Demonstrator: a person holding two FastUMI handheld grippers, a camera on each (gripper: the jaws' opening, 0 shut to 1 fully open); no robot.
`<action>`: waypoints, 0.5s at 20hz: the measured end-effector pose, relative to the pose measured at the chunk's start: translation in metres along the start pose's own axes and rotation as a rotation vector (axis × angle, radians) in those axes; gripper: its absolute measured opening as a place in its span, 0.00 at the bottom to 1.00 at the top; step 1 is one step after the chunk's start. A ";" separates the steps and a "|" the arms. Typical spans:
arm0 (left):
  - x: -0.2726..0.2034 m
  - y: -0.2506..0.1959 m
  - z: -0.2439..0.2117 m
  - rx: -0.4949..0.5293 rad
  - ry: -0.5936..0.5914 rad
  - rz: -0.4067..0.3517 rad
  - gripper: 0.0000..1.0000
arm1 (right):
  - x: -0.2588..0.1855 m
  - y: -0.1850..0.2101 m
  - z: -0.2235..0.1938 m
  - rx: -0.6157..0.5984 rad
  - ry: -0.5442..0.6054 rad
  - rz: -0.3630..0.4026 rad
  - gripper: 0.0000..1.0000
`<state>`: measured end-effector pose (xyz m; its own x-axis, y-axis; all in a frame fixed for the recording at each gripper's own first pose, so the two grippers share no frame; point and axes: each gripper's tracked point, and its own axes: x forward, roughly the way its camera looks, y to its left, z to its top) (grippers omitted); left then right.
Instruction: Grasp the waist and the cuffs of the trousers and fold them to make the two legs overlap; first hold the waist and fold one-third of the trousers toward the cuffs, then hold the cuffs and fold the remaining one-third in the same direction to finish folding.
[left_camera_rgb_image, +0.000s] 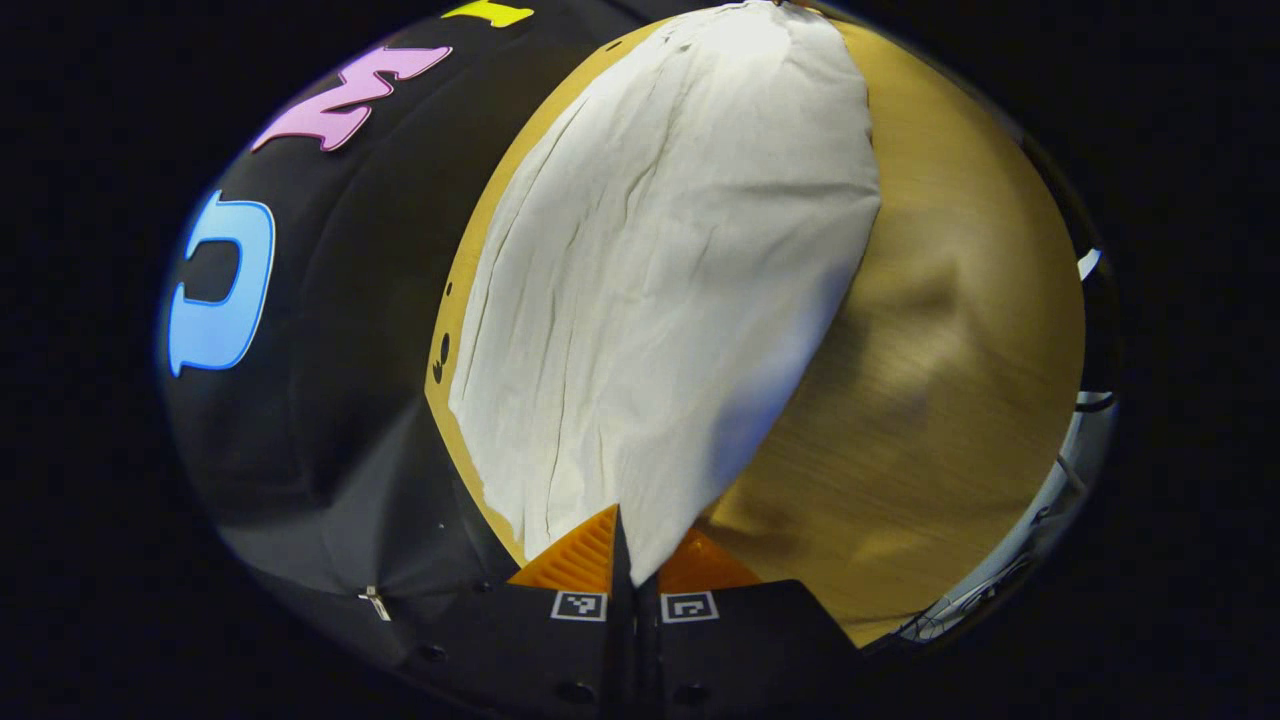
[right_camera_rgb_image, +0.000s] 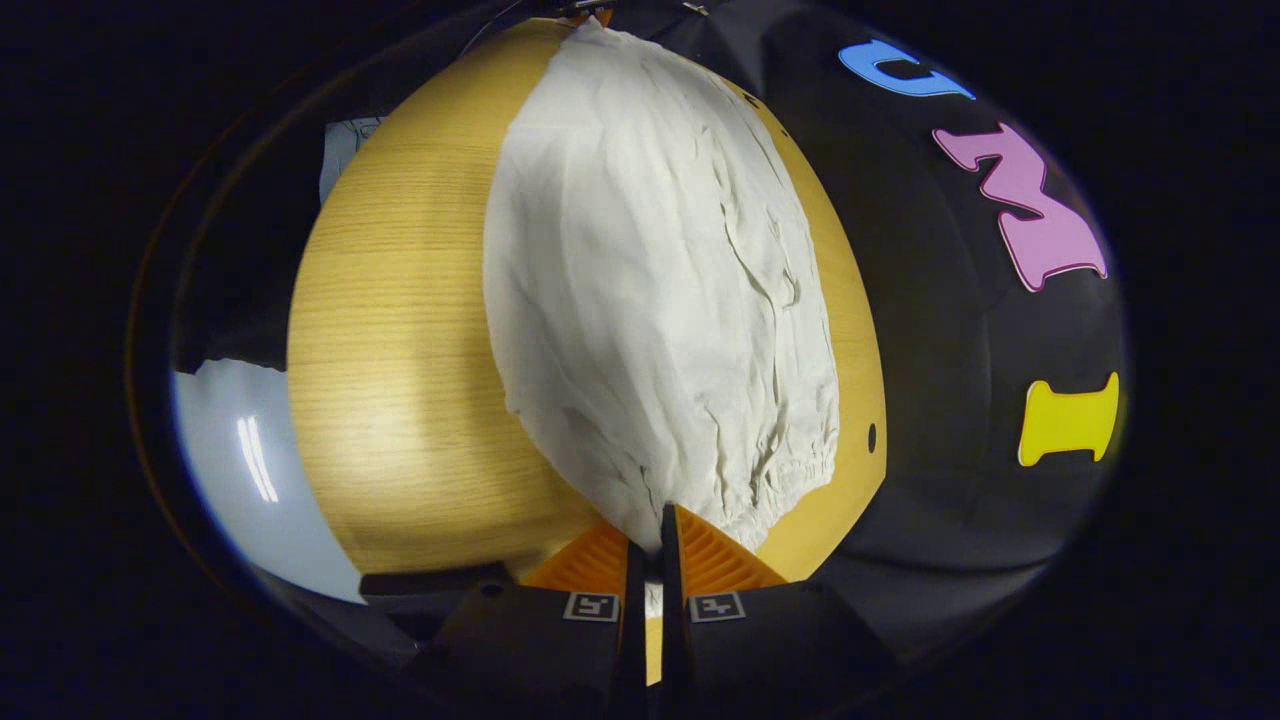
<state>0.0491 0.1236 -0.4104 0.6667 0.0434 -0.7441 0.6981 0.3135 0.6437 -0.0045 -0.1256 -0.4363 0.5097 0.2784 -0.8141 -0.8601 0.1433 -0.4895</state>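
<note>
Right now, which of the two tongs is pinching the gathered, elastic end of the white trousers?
The right tongs: the trousers bunch into a ruffled, elasticated hem where they grip. The left tongs pinch a plain, flat edge with no gathers.

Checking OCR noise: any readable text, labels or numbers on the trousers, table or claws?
No readable text.
trousers: no label or print visible.
table: bare wood.
left claw, right claw: square coded markers, patterns rather than words.
</note>
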 end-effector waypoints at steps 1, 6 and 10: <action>-0.005 -0.003 -0.003 -0.003 0.003 -0.005 0.05 | -0.006 0.002 0.000 0.012 0.000 0.006 0.11; -0.022 0.025 0.003 -0.086 -0.020 0.047 0.05 | -0.020 -0.035 0.016 0.159 -0.016 -0.065 0.11; -0.030 0.076 0.022 -0.220 -0.052 0.113 0.05 | -0.038 -0.077 0.030 0.289 -0.027 -0.167 0.11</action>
<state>0.0878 0.1251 -0.3359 0.7538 0.0425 -0.6557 0.5485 0.5087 0.6636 0.0419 -0.1185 -0.3587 0.6465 0.2526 -0.7199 -0.7369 0.4510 -0.5035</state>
